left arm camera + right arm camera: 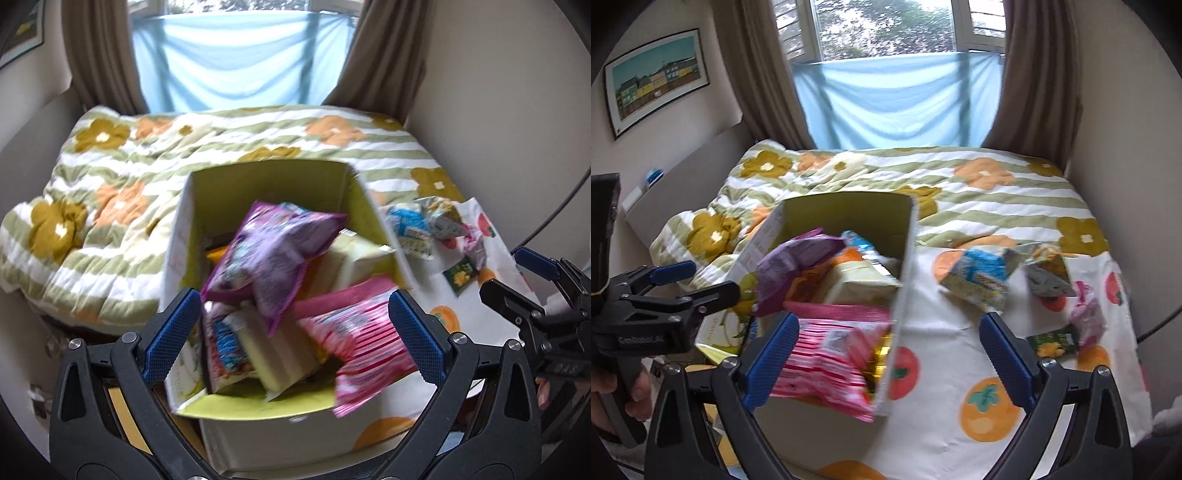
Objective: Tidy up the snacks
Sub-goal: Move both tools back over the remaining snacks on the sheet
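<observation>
Nearest, we list our left gripper [295,332], jaws spread wide and empty, hanging over the near end of the box [258,406]; nothing sits between its pads, so we judge it free for the next pick. Our right gripper [890,358] is likewise wide open and holds nothing, poised above the box's right wall and the cloth [945,317].

Next, the box: an open carton with a yellow-green lining, standing on the bed beside the cloth so that packets have only a short way to go. Inside, piled loosely rather than stacked:
- pink striped packet [362,332], at the near right corner, overhanging the rim;
- purple packet [273,254], lying on top, tilted;
- pale cream packets [354,262] underneath;
- a red-and-blue packet [225,339], upright against the left wall.

Further right, on the fruit-print cloth, spread to keep the loose snacks together, well apart from the box:
- blue-and-white packet [979,277];
- grey packet [1049,277];
- small green sachet [1052,339];
- pink-white wrapper [1086,317].
We judge these still to be boxed.

Beyond, the flowered quilt [979,192] covers the bed; furthest, brown curtains [1034,74] and a blue sheet [894,99] hang at the window.
</observation>
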